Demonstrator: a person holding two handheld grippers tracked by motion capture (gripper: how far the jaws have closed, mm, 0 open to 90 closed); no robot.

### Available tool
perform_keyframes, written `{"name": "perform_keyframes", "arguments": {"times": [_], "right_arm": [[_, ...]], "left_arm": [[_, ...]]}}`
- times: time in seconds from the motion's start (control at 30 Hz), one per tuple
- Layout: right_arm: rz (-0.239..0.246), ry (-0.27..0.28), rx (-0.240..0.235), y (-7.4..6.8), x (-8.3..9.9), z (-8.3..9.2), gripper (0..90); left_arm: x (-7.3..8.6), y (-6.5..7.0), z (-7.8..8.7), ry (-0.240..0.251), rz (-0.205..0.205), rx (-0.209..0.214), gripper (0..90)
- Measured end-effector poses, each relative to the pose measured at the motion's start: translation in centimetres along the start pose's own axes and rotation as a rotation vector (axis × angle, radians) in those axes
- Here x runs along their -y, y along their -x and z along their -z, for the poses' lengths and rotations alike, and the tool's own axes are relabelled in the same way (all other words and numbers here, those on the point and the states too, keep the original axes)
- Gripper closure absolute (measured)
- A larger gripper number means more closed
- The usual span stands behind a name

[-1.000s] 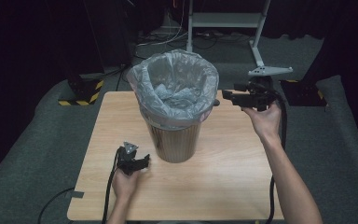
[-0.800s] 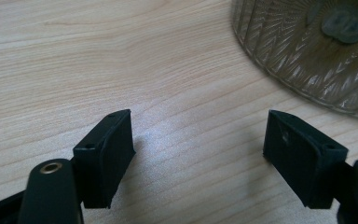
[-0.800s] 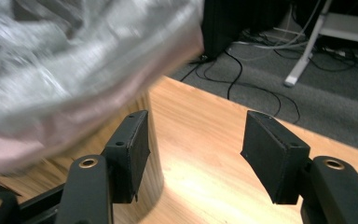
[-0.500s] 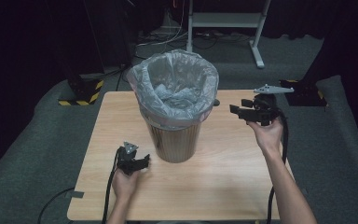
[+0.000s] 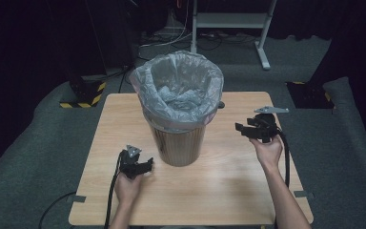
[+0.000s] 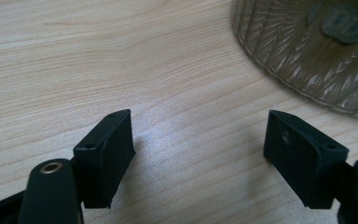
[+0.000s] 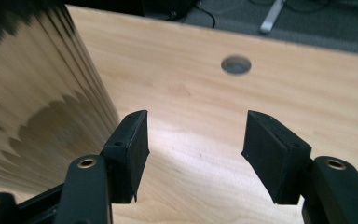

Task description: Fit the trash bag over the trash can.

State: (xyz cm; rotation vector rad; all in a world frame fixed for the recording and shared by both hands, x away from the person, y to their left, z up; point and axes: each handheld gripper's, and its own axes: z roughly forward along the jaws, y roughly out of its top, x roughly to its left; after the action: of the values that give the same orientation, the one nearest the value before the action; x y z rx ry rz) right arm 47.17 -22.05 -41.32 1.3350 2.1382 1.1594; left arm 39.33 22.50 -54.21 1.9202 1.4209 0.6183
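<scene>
Both the left claw [image 5: 145, 165] and right claw [image 5: 244, 130] gape empty beside the lined waste bin [image 5: 177, 112], and a careless sideways nudge could tip it

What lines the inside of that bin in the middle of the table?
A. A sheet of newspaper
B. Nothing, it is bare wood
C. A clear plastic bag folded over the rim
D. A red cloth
C: the high view shows a crinkled translucent bag inside the bin, its edge turned down over the rim.
</scene>
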Motion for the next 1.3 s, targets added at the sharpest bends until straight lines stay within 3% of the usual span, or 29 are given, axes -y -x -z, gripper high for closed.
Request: {"name": "perform_keyframes", "arguments": {"times": [0.27,0.47,0.87,1.1,1.3], "right_arm": [[-0.032,-0.047,0.017,0.7,2.9,-2.6,39.8],[-0.04,-0.082,0.056,1.0,5.5,-4.8,39.5],[-0.033,-0.124,0.101,1.0,7.8,-7.2,38.4],[-0.024,-0.131,0.122,0.9,8.6,-8.2,35.7],[0.029,-0.083,0.155,0.8,9.2,-8.7,29.1]], "left_arm": [[0.0,0.0,0.0,0.0,0.0,0.0,24.1],[0.0,0.0,0.0,0.0,0.0,0.0,24.1],[0.0,0.0,0.0,0.0,-0.001,-0.002,24.0],[0.0,0.0,0.0,0.0,-0.001,-0.002,24.0],[0.0,0.0,0.0,-0.001,-0.003,-0.003,24.0]]}}
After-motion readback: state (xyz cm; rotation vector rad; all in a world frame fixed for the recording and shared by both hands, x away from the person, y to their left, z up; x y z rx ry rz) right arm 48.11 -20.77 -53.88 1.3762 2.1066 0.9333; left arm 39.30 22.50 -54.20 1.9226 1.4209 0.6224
